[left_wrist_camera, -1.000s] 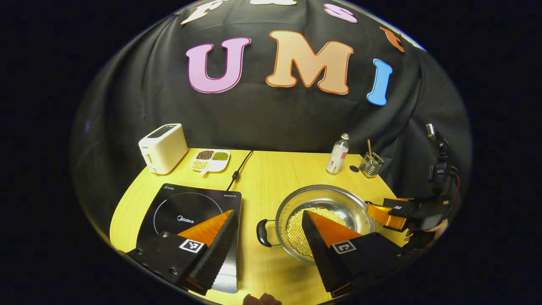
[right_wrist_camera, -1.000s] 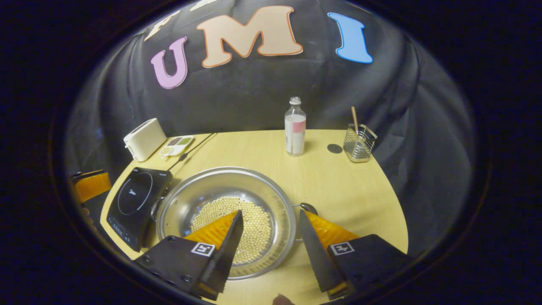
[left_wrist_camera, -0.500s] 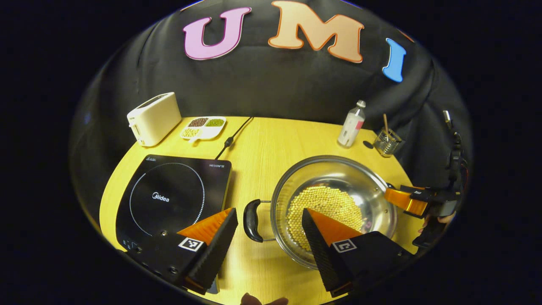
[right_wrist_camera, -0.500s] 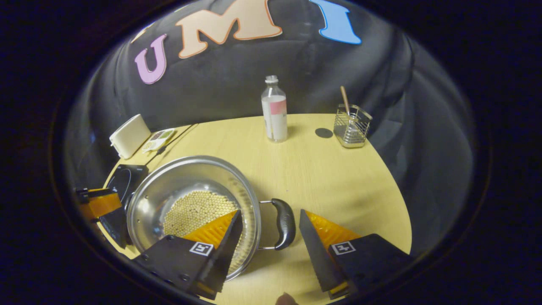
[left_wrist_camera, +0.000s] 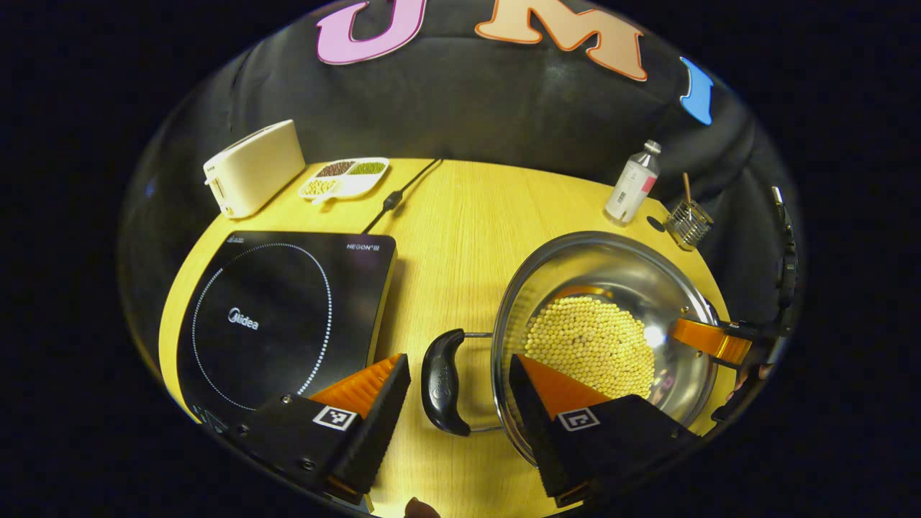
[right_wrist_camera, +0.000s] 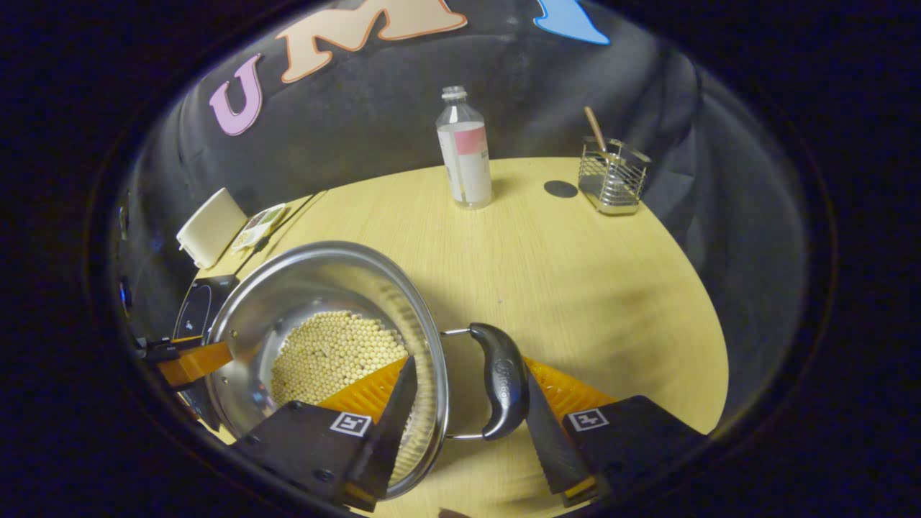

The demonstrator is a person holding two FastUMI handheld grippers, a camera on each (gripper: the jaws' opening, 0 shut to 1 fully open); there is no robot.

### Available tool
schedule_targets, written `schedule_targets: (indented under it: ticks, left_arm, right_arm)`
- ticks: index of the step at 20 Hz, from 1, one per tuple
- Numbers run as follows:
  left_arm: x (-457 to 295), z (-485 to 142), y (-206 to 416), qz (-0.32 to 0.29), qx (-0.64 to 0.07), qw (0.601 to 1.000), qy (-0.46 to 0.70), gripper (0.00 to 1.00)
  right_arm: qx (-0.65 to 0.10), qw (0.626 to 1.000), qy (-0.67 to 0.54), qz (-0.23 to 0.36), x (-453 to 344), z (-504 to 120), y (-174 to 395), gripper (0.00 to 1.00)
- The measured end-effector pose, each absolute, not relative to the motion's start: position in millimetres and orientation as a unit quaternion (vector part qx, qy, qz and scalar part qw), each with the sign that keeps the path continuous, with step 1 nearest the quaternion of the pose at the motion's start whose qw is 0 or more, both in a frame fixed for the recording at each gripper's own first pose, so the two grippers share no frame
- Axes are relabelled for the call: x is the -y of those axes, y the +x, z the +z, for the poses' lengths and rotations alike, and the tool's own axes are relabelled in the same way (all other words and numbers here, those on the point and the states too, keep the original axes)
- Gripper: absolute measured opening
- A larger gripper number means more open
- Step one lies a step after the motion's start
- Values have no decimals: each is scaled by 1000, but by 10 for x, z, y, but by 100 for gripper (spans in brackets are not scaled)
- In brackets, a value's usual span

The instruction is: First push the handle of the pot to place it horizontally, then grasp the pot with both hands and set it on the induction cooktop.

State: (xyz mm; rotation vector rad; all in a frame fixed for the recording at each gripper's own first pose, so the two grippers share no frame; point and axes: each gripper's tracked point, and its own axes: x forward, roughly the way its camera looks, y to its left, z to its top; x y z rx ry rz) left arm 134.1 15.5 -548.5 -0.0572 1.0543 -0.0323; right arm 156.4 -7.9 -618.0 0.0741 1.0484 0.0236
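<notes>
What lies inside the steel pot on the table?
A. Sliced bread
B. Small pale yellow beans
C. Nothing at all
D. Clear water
B: the left gripper view shows the pot holding a layer of small pale yellow beans across its bottom, and the right gripper view shows the same beans.
</notes>
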Motion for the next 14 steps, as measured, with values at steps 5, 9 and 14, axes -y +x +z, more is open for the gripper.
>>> schedule_targets:
  ticks: [5, 9, 14]
  left_arm:
    - [-61, -5647, 1325, -29, -523, 850, -55, 73]
    - [-73, -5667, 1343, -30, -528, 845, -76, 65]
    - [-61, -5589, 1296, -38, -535, 840, -80, 58]
  right_arm:
    - [-514, 856, 59, 10, 97, -6262, 1532, 62]
    - [-527, 843, 105, 15, 48, -6253, 1504, 51]
    - [-537, 836, 108, 3, 77, -6133, 1382, 50]
